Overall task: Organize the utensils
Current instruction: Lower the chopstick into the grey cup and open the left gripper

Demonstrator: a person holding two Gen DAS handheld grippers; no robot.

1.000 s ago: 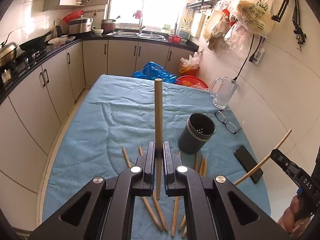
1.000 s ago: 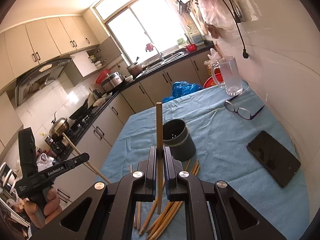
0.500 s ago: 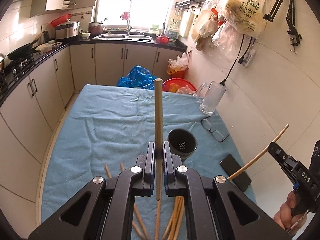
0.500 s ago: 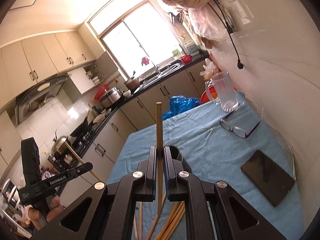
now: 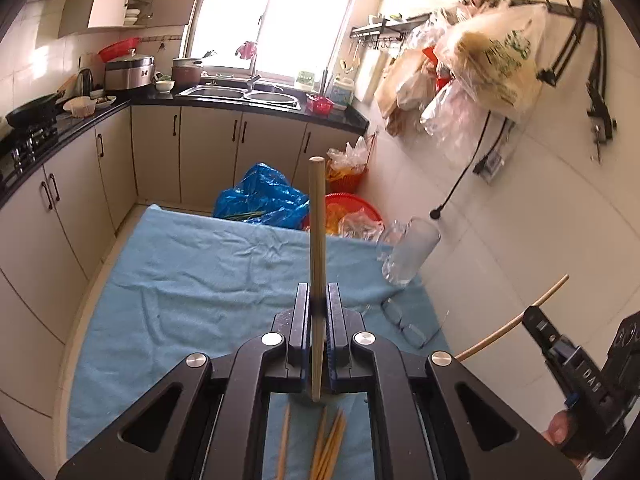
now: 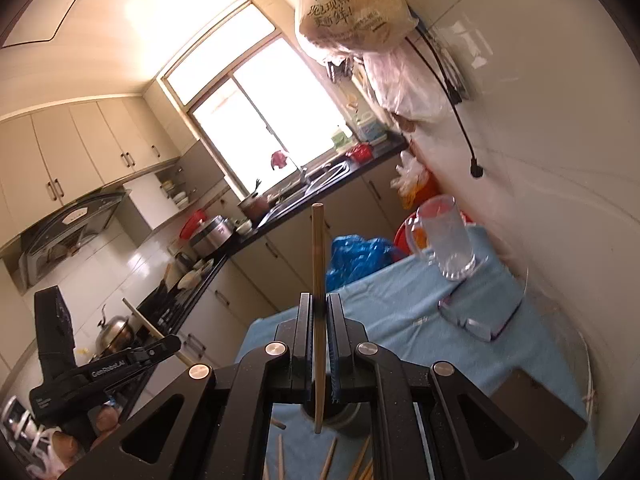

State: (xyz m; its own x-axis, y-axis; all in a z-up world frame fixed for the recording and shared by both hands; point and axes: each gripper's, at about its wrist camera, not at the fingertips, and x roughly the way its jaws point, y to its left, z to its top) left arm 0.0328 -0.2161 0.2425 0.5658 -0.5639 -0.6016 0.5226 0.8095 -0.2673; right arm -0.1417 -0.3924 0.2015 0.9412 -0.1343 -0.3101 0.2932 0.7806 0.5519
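The left gripper [image 5: 318, 312] is clamped on one chopstick [image 5: 317, 224], and the right gripper [image 6: 319, 312] on another chopstick [image 6: 318, 248], each kept upright, likely for dropping into the dark cup [image 6: 344, 420]. That cup is seen at bottom centre of the right view only. Loose chopsticks [image 5: 328, 444] are left on the blue cloth [image 5: 200, 272].

Both tongs have lifted their chopsticks, and the dark holder [image 6: 336, 416] now sits under them.

My 2 wrist views ride close behind their fingers, left pitched down, right rolled and nearer level; both share the blue cloth [image 5: 192, 280] and glass mug [image 6: 448, 240].
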